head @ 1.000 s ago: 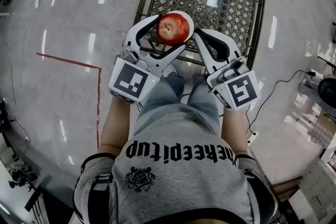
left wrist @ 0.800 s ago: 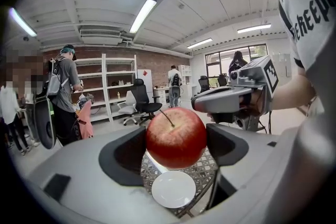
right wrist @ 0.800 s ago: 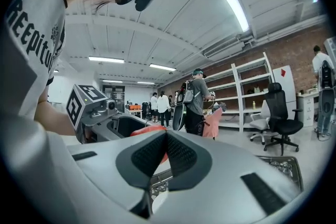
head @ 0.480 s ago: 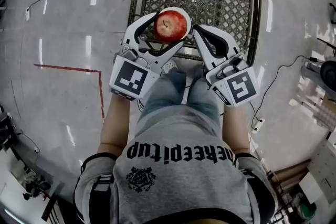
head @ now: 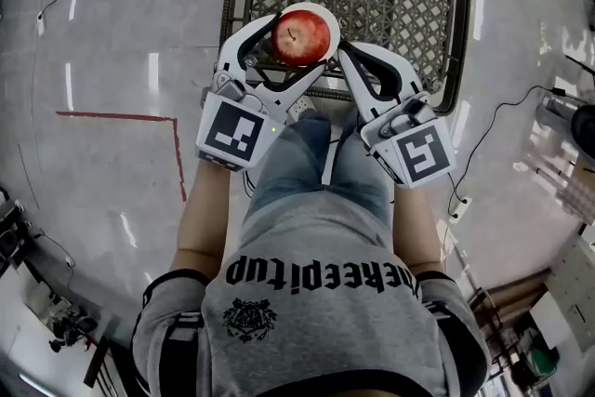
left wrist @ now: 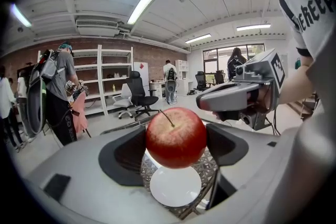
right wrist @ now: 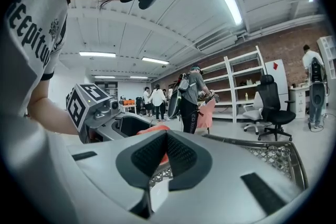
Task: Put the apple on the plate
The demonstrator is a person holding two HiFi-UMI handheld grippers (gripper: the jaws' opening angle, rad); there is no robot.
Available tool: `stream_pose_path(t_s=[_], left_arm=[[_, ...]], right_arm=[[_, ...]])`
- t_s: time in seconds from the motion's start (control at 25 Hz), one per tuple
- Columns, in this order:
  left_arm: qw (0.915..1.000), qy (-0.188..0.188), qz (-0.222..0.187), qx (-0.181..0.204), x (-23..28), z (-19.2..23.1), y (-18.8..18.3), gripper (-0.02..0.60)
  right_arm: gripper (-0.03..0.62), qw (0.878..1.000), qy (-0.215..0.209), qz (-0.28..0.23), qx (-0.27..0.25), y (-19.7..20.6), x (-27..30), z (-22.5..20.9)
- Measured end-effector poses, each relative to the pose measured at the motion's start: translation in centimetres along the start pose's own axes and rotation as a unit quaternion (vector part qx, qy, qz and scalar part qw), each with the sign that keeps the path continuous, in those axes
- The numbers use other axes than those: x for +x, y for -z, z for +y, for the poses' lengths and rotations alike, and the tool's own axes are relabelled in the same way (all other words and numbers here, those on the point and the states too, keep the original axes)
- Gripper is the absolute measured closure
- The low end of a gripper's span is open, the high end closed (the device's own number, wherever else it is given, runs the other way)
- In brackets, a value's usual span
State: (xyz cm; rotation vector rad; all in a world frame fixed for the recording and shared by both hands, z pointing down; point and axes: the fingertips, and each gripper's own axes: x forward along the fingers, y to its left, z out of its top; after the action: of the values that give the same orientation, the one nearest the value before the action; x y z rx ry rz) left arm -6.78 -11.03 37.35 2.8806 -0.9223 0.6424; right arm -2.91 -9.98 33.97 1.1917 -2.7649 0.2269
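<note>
A red apple with a short stem is clamped between the black pads of my left gripper, which is shut on it. It hangs in the air over a metal mesh table. In the left gripper view a small white plate lies on the mesh directly below the apple; in the head view the apple hides it. My right gripper sits just right of the apple, its jaws shut together with nothing between them, as the right gripper view shows.
The mesh table has a dark tube rim. Red tape marks the glossy floor at the left, and cables trail at the right. People, office chairs and shelves stand further off.
Both grippers and the apple have drifted a little forward over the mesh table. The left gripper's hold on the apple is unchanged, and the right gripper stays shut.
</note>
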Motion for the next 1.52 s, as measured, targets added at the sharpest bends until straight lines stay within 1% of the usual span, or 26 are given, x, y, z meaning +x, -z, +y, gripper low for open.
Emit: stream_pose_path(t_s=[0.24, 0.36, 0.48, 0.6, 0.84, 1.0, 1.32, 1.52], left_arm=[[1.0, 0.003, 0.009, 0.0, 1.0, -0.3, 1.9, 0.201], [0.9997, 0.004, 0.017, -0.018, 1.4, -0.4, 3.3, 0.201], [0.9998, 0.004, 0.017, -0.013, 1.7, -0.5, 3.7, 0.201], [0.9997, 0.002, 0.018, -0.019, 2.2, -0.7, 4.3, 0.201], [0.9992, -0.004, 0.021, -0.033, 3.9, 0.5, 7.6, 0.201], [0.9989, -0.007, 0.028, -0.036, 4.4, 0.3, 9.0, 0.201], [0.9976, -0.012, 0.035, -0.059, 6.2, 0.1, 11.7, 0.201], [0.9972, -0.014, 0.043, -0.06, 6.4, 0.4, 13.0, 0.201]], right_arm=[[0.582, 1.0, 0.002, 0.007, 0.004, 1.1, 0.5, -0.2], [0.582, 1.0, 0.003, 0.012, 0.007, 1.8, 1.0, -0.5], [0.582, 1.0, 0.005, 0.017, 0.009, 2.1, 0.9, -0.7], [0.582, 1.0, 0.005, 0.022, 0.012, 2.7, 0.7, -1.0], [0.582, 0.999, 0.002, 0.034, 0.016, 5.3, 2.4, -1.5], [0.582, 0.999, 0.0, 0.039, 0.018, 5.9, 2.3, -1.3], [0.582, 0.998, 0.0, 0.053, 0.021, 7.7, 2.0, -2.1], [0.582, 0.998, -0.001, 0.056, 0.022, 7.9, 2.5, -1.8]])
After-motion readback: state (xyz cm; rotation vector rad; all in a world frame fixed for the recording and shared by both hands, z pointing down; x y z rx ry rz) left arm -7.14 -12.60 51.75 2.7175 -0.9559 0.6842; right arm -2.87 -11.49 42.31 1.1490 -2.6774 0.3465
